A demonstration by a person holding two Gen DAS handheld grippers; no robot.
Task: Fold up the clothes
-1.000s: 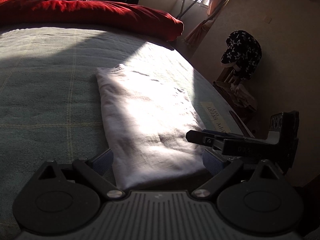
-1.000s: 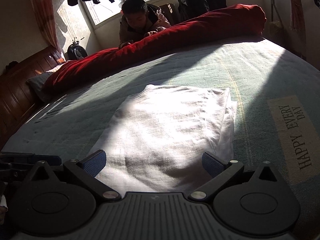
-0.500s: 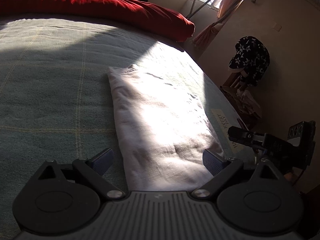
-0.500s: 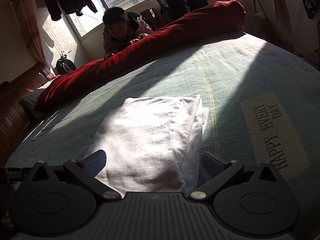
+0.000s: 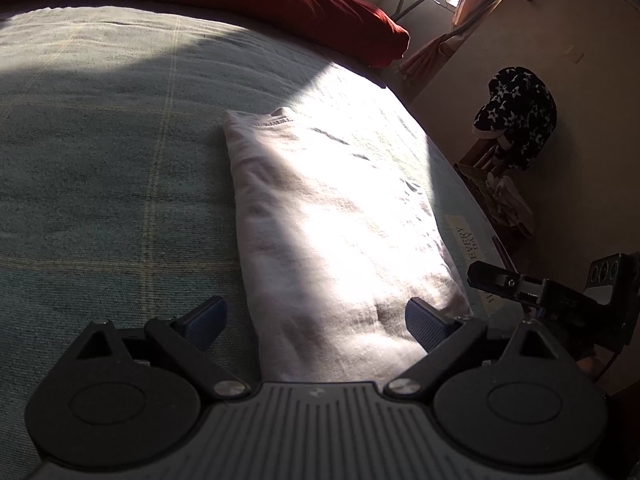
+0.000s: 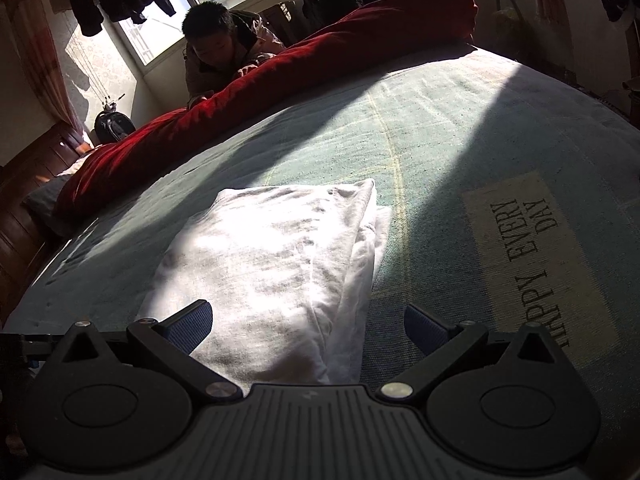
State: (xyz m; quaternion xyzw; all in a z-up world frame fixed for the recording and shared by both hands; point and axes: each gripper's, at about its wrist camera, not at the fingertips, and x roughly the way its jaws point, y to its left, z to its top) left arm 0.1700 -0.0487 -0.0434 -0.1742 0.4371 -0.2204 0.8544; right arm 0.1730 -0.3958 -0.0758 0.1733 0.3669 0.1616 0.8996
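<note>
Sunlight falls across the folded white T-shirt (image 5: 332,232), lying flat on the green bedspread (image 5: 100,168) beside its "HAPPY EVERY DAY" label (image 6: 532,256). We hold our left gripper (image 5: 316,320) and right gripper (image 6: 308,322) at its near end, fingers spread wide, gripping nothing. A red quilt (image 6: 280,92) lines the bed's far edge, a person (image 6: 224,52) behind it.

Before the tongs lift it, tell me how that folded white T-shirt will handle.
The white T-shirt looks like soft, creased knit, so it will probably droop. Its layers sit loosely offset along one edge, so a one-sided pinch may undo the fold. It probably weighs little.
</note>
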